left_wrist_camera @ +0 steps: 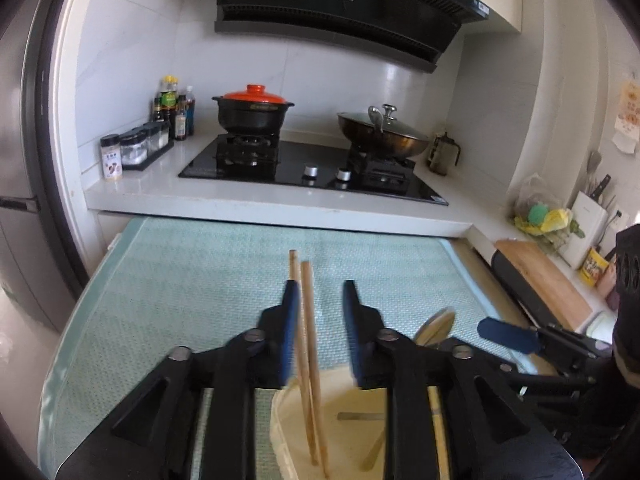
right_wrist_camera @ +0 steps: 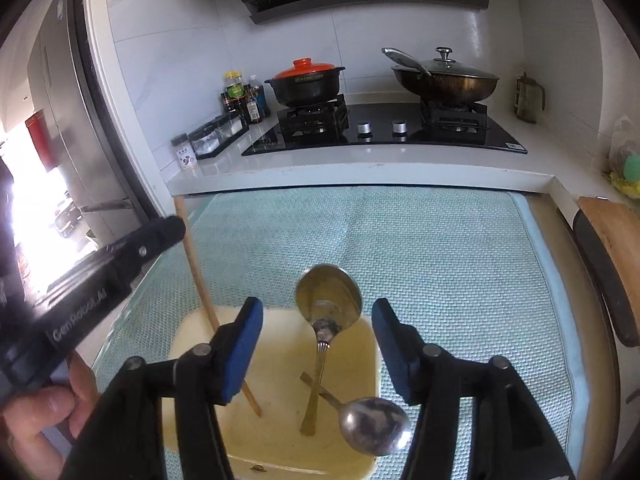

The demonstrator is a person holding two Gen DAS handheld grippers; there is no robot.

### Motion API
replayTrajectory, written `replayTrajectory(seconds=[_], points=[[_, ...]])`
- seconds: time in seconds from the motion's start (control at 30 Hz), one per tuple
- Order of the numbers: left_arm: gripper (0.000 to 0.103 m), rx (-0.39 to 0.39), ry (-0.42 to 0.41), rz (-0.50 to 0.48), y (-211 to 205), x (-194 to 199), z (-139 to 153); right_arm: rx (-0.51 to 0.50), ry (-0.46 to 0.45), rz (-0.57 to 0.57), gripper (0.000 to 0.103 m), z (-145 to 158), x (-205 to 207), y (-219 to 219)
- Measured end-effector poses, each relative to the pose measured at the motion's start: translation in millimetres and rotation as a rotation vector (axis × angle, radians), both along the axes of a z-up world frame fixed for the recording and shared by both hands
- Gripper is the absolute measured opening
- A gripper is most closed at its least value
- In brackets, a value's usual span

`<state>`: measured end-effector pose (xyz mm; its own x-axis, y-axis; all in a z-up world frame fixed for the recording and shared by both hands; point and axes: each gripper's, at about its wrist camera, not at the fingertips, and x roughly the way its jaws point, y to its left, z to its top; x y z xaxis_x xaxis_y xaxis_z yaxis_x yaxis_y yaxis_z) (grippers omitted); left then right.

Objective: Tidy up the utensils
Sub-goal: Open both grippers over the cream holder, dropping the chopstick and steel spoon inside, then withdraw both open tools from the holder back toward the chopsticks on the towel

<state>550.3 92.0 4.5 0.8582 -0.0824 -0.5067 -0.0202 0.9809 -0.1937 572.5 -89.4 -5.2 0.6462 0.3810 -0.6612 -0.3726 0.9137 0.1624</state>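
A cream square container [right_wrist_camera: 276,452] sits on the green mat at the near edge. Two wooden chopsticks [left_wrist_camera: 308,340] stand in it, leaning against my left gripper's left finger; the left gripper [left_wrist_camera: 320,300] is open around them, above the container [left_wrist_camera: 348,408]. In the right wrist view the chopsticks [right_wrist_camera: 196,272] lean at the container's left side. Two metal spoons rest in the container: one [right_wrist_camera: 329,294] leans on the far rim, one [right_wrist_camera: 374,426] lies over the near right rim. My right gripper [right_wrist_camera: 318,312] is open and empty above the container, around the far spoon's bowl.
The green woven mat [right_wrist_camera: 420,248] covers the table. Behind it is a white counter with a black hob [left_wrist_camera: 312,168], a red-lidded pot [left_wrist_camera: 252,114], a wok [left_wrist_camera: 382,136], and bottles and spice jars [left_wrist_camera: 160,128]. A wooden cutting board [left_wrist_camera: 544,276] lies at right. A fridge stands at left.
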Motion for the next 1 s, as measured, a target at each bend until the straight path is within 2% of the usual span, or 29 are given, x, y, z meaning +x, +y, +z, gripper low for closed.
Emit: replayTrajectory(seconds=[0.03, 0.1, 0.17, 0.27, 0.3, 0.4, 0.53, 0.67, 0.73, 0.8, 0.93, 1.0], points=[[0.064, -0.007, -0.011, 0.003, 4, -7, 5, 0.003, -0.017, 0.0, 0.059, 8, -3, -2], [0.075, 0.003, -0.043, 0.019, 13, -27, 20, -0.001, -0.06, 0.002, 0.059, 29, -14, -6], [0.079, 0.021, -0.046, 0.001, 22, -50, 33, 0.004, -0.104, 0.006, 0.06, 51, -34, -14], [0.092, 0.066, -0.041, -0.013, 35, -98, 48, 0.01, -0.172, 0.027, 0.065, 75, -78, -26], [0.095, 0.087, -0.037, -0.022, 39, -116, 50, 0.005, -0.193, 0.032, 0.068, 79, -95, -31], [0.098, 0.171, 0.006, -0.057, 48, -172, 52, -0.014, -0.232, 0.058, 0.068, 81, -144, -45], [0.101, 0.252, 0.078, -0.051, 54, -246, 35, -0.066, -0.245, 0.046, 0.068, 60, -212, -64], [0.103, 0.231, 0.149, -0.045, 51, -307, -4, -0.094, -0.255, 0.002, 0.068, 29, -275, -77], [0.103, 0.218, 0.196, -0.007, 46, -327, -28, -0.104, -0.25, -0.032, 0.068, 9, -303, -80], [0.103, 0.246, 0.235, 0.047, 38, -345, -52, -0.103, -0.228, -0.055, 0.068, -13, -325, -84], [0.102, 0.287, 0.266, 0.035, 13, -370, -90, -0.147, -0.187, -0.075, 0.068, -55, -362, -85], [0.102, 0.293, 0.244, 0.045, 3, -381, -102, -0.183, -0.167, -0.06, 0.068, -71, -372, -84]])
